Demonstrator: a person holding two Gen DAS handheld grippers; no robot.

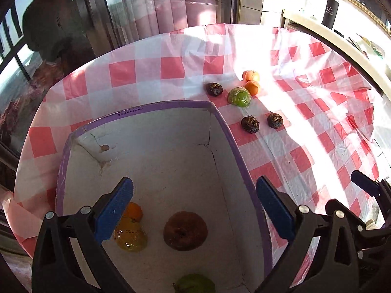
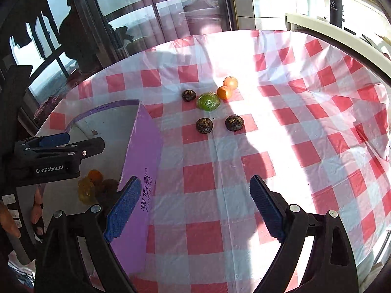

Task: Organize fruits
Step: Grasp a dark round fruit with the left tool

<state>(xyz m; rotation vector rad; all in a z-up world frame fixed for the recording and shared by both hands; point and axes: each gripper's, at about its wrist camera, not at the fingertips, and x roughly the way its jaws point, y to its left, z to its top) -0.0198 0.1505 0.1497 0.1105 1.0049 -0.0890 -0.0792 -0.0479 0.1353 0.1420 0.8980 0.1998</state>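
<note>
Both pairs of blue fingers stand wide apart and hold nothing. Under them a worktop (image 2: 220,183) is covered with a pink-and-white checked cloth, wrinkled on the right, with strong sunlight across its far and right parts. Beyond its far edge are large dark-framed windows and a sheer curtain; at the right a pale ledge carries a black bottle (image 1: 330,12).

From the left wrist view, the left gripper (image 1: 194,210) hangs over the open purple-rimmed box (image 1: 151,106), its fingers (image 1: 114,210) touching nothing. On the box's white floor lie a brown round fruit (image 1: 185,230), a yellow wrapped fruit (image 1: 132,239) with an orange (image 1: 134,211) just behind it, and a green fruit (image 1: 195,283) at the lower edge of the picture. The right gripper (image 2: 193,205) hovers above bare cloth just right of the box's purple side wall, well short of the loose fruit.

That fruit sits on the cloth beyond the box's far right corner: two tangerines (image 2: 227,88) touching each other, a green wrapped fruit (image 2: 208,101) just beside the nearer one, a dark fruit (image 2: 189,95) to its left, and two more dark wrinkled fruits (image 2: 219,123) nearer the camera, set apart from each other.
</note>
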